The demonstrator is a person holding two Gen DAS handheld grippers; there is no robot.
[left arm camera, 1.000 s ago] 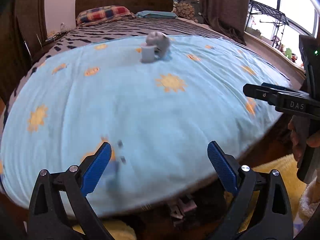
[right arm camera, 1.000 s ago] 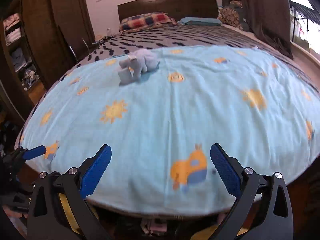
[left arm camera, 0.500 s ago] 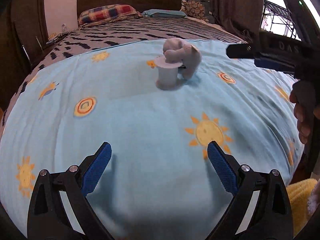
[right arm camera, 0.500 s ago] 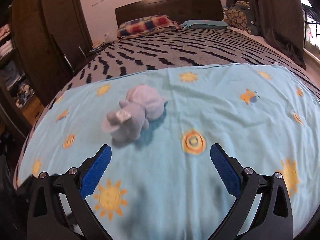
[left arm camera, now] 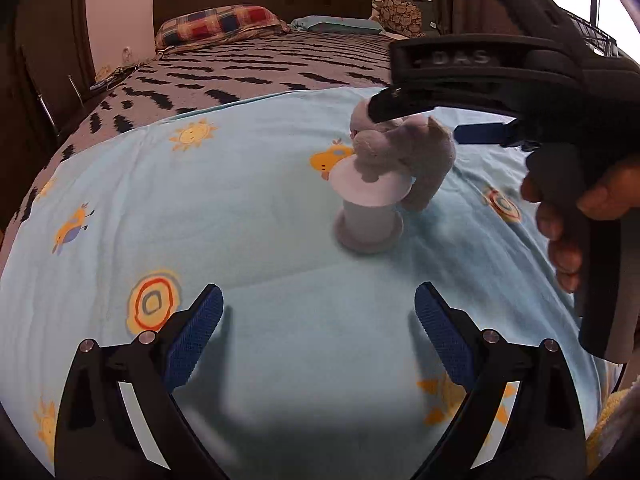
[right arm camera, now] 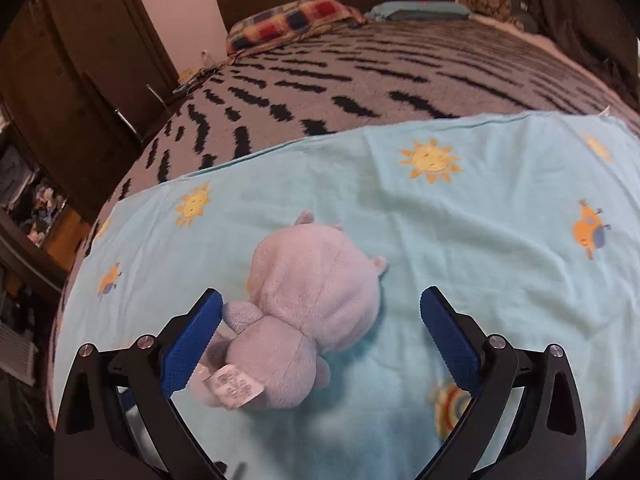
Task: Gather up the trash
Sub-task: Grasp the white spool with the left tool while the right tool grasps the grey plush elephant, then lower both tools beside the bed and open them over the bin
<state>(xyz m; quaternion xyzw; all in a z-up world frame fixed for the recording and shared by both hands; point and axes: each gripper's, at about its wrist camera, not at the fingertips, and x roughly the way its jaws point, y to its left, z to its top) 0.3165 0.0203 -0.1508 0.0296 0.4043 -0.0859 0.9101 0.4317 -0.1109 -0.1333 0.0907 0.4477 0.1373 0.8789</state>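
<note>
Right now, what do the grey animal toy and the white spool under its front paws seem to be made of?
The grey stuffed animal toy looks like soft plush fabric: a fuzzy matte nap, rounded stuffed shapes, and a sewn-in white label. The white spool-shaped object seems to be hard plastic or perhaps stiff card: smooth, even surface, crisp round flanges, no fibres. The pictures cannot settle which.

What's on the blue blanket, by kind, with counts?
Plush toy: 1
White spool: 1
Total: 2

The plush toy leans over the top of the white spool, on the blue blanket.
</note>
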